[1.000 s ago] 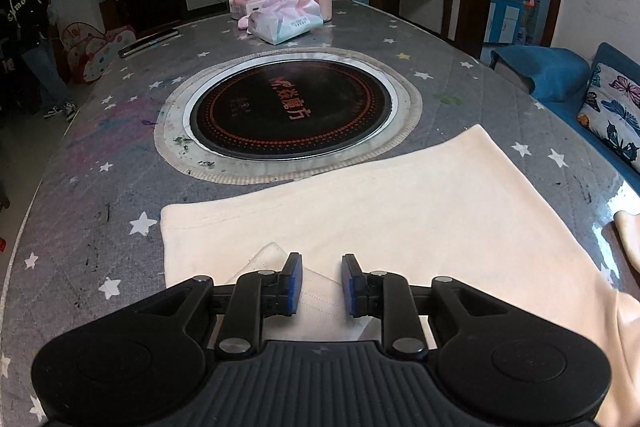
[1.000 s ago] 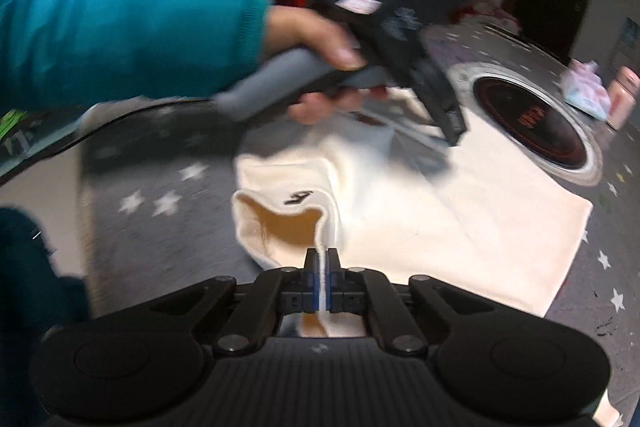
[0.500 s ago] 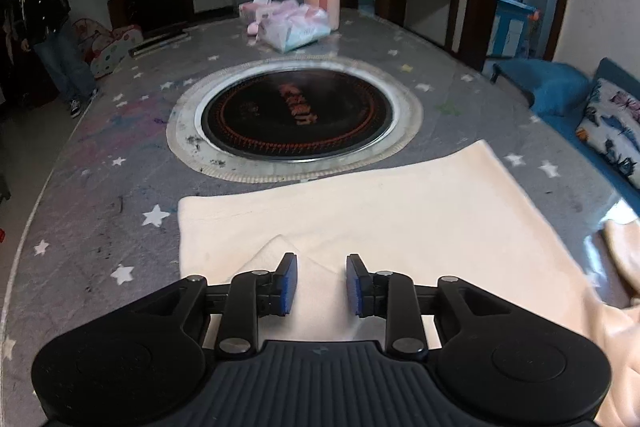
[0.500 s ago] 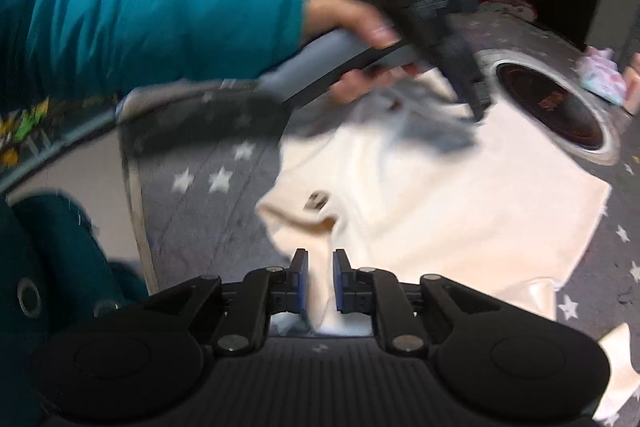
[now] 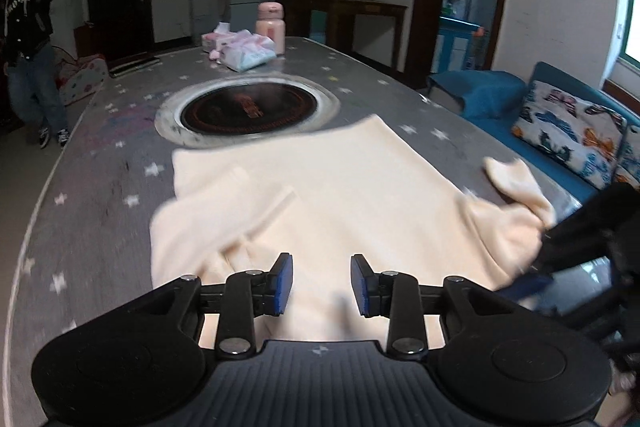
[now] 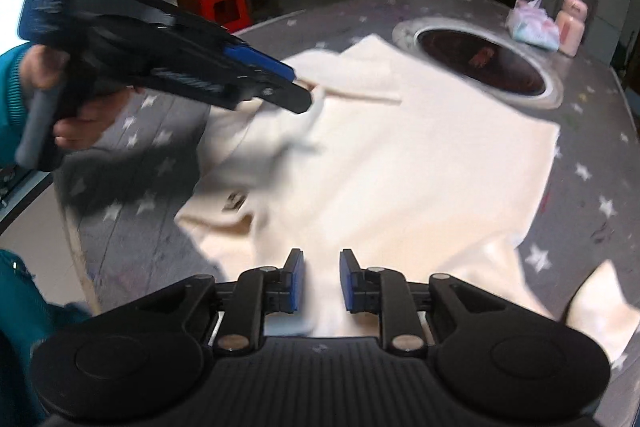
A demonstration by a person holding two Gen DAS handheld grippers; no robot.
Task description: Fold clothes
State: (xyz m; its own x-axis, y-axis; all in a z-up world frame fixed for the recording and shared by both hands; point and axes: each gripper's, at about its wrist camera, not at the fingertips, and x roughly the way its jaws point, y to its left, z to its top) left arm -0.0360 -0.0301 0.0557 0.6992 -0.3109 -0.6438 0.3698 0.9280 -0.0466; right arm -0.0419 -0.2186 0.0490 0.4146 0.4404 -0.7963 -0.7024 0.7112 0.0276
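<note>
Left wrist view: left gripper [image 5: 321,285] is hanging above the cream garment [image 5: 340,187], jaws standing well apart with nothing between the blue pads [image 5: 285,283]. No cloth is touching them. Right wrist view: right gripper [image 6: 319,281] is likewise gaping, a moderate gap, holding nothing, hovering over the near edge of the garment [image 6: 400,163].

Seen from the right side, the left gripper [image 6: 298,89] is pointing down and forward at a slant, its tip sitting over a bunched fold by the left sleeve; the left hand [image 6: 80,115] is wrapping the grey handle, teal cuff showing (image blurred here, so contact with the cloth cannot be told).

Garment is lying spread on the grey star-patterned table [image 5: 100,195], one sleeve [image 5: 516,183] trailing toward the right edge, wrinkles gathering near both grippers. Far hem is reaching almost to the round inset cooktop [image 5: 248,107].

Beyond the cooktop: tissue packs [image 5: 244,51] and a pink flask [image 5: 271,27] standing just beside them. A person in a dark jacket [image 5: 28,39] is standing off the table's far left corner. Blue sofa with a butterfly cushion [image 5: 568,131] is running along the right side.
</note>
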